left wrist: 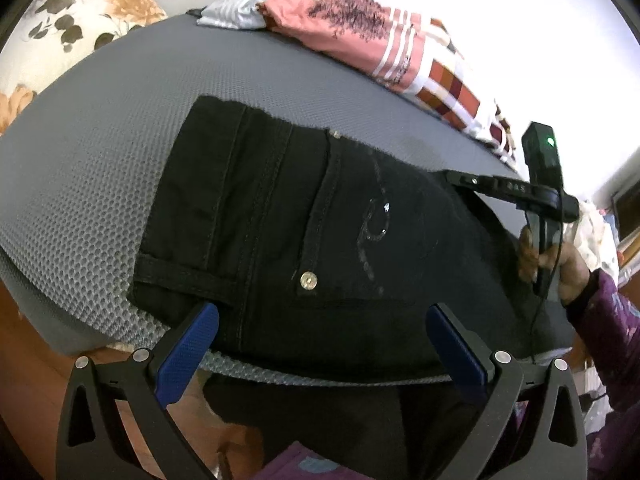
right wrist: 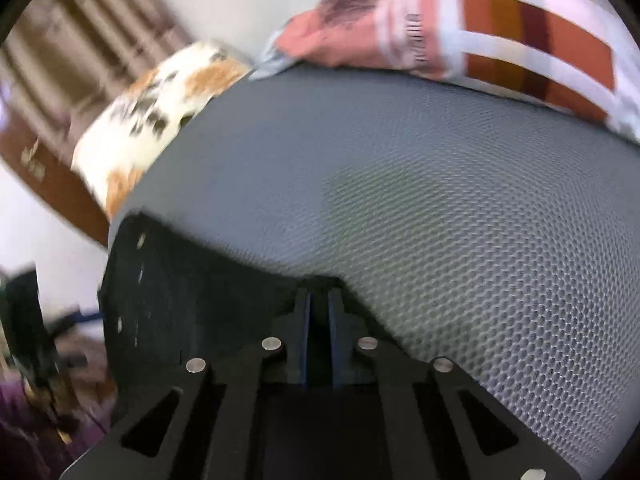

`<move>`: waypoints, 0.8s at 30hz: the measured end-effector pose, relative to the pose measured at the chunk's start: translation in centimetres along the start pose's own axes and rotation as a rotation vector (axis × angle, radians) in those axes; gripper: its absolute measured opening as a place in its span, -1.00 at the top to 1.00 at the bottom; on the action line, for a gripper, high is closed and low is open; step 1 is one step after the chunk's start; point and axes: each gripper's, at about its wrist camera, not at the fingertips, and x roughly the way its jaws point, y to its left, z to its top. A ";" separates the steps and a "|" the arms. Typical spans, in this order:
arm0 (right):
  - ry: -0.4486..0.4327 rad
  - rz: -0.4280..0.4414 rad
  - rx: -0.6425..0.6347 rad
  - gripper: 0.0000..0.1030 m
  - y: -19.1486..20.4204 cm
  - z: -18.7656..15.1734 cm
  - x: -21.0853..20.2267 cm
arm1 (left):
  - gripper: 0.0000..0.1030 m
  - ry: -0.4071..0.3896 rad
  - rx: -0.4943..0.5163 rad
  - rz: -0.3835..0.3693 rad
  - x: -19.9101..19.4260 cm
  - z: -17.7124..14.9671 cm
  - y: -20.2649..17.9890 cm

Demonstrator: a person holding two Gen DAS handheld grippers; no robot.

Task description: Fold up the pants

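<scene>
- Black denim pants [left wrist: 304,236] lying on the grey honeycomb-mesh mattress [left wrist: 100,168], waist and back pocket toward the near edge, brass rivet button [left wrist: 309,280] and a faint stitched swirl showing on the pocket.
- Already compact rather than full length, so probably past the first fold; further folding likely still to come.
- Left gripper [left wrist: 324,344] hovering at the near edge with blue-padded jaws spread wide, straddling the waistband area and pinching nothing; likely poised to take hold of the near hem for the next fold.
- Right gripper [right wrist: 319,344] with blue pads drawn narrow, a slim dark gap between them; black cloth bunched right at the tips, apparently nipped there, though motion blur leaves the grip uncertain.
- Same tool seen from the left wrist at the pants' far right side, low over the cloth, held by a hand [left wrist: 560,264] in a purple sleeve.
- Pinch at the edge probably meant to lift or drag that side over.
- Pink-and-white striped cloth [left wrist: 380,44] and checked red bedding [left wrist: 452,92] heaped along the far side, well apart from the pants.
- Floral cream pillow [left wrist: 80,20] at the far left corner.
</scene>
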 end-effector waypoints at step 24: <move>0.053 0.193 0.051 -0.18 8.7 -14.0 -3.8 | -0.99 -0.002 -0.120 0.045 -1.8 0.8 3.0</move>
